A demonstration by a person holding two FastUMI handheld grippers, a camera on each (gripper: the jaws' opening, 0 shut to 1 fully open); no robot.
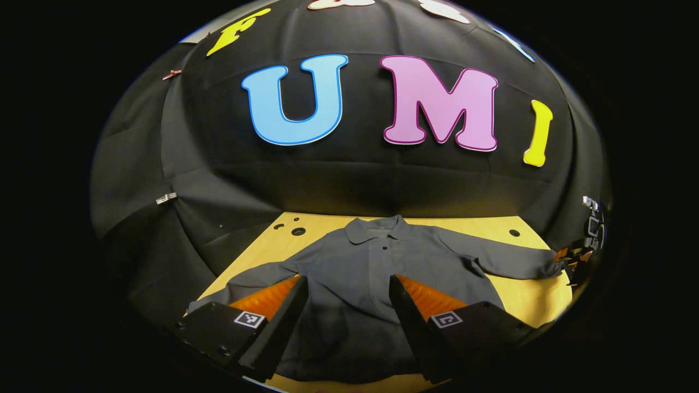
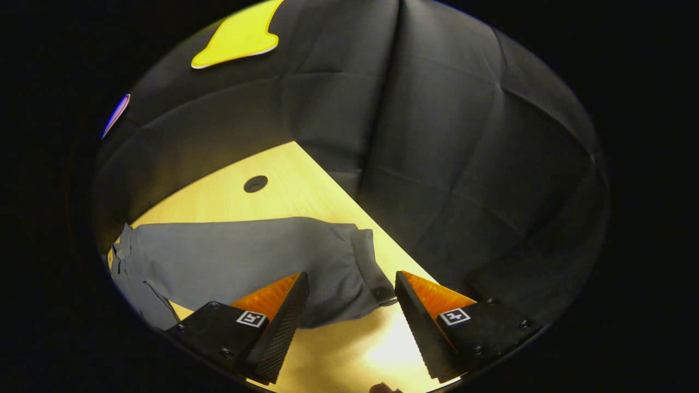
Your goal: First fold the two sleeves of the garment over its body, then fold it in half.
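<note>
Both sleeves lie spread on the tabletop [image 1: 524,297]; the grey garment [image 1: 377,262] is flat, collar at 12 o'clock. Left tongs [image 1: 347,305] released above its body; right tongs [image 2: 349,305] released at a sleeve cuff [image 2: 371,267].

Shirt [image 1: 377,262] lies flat on the table [image 1: 524,297], collar [image 1: 377,226] at the far edge nearest the cloth wall [image 1: 218,180], hem toward the near edge. One sleeve [image 1: 508,259] runs out right of the shirt body, the other [image 1: 256,275] runs left. Left gripper [image 1: 345,305] above the shirt's lower body, fingers apart. Right gripper [image 2: 349,311] at the right sleeve's cuff [image 2: 368,273], fingers either side of it.
</note>
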